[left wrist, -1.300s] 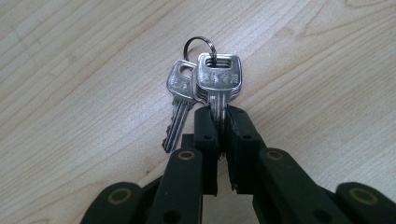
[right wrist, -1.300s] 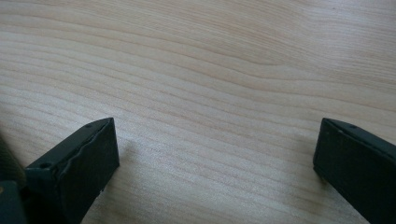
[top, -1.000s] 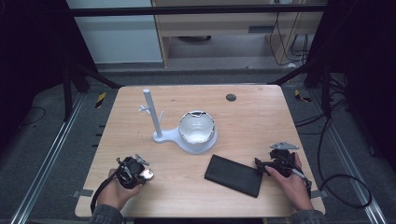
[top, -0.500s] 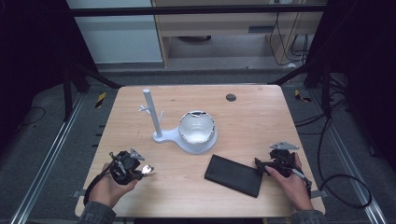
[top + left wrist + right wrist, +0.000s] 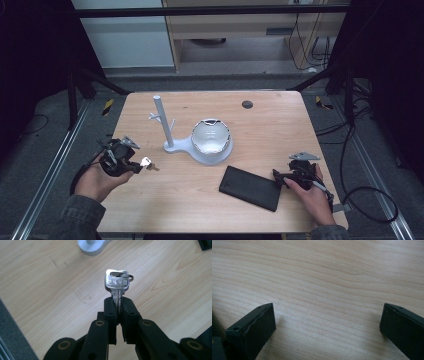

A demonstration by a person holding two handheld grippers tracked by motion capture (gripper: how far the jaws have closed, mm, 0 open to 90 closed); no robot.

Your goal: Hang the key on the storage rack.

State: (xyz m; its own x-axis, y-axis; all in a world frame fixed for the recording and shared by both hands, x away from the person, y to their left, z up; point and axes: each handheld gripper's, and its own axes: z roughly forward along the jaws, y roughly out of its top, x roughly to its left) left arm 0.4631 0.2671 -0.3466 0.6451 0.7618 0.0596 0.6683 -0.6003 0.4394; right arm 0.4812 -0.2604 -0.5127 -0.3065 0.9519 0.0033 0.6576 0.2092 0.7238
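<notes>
Key (image 5: 117,284) sits clamped by its blade in your left gripper (image 5: 117,305), lifted off the table (image 5: 280,125) a little to the left of the white hook stand (image 5: 165,125). Picking it up looks done; hanging it on a peg is probably left. Your left gripper view shows the small ring on the key. Your right gripper (image 5: 292,176), jaws apart and empty, rests well right of the stand, just beside the black case (image 5: 250,187).

On the wooden table (image 5: 270,125) a white stand (image 5: 161,125) with 1 upright post stands touching a white bowl (image 5: 211,140), and a small dark disc (image 5: 247,104) lies well apart.
</notes>
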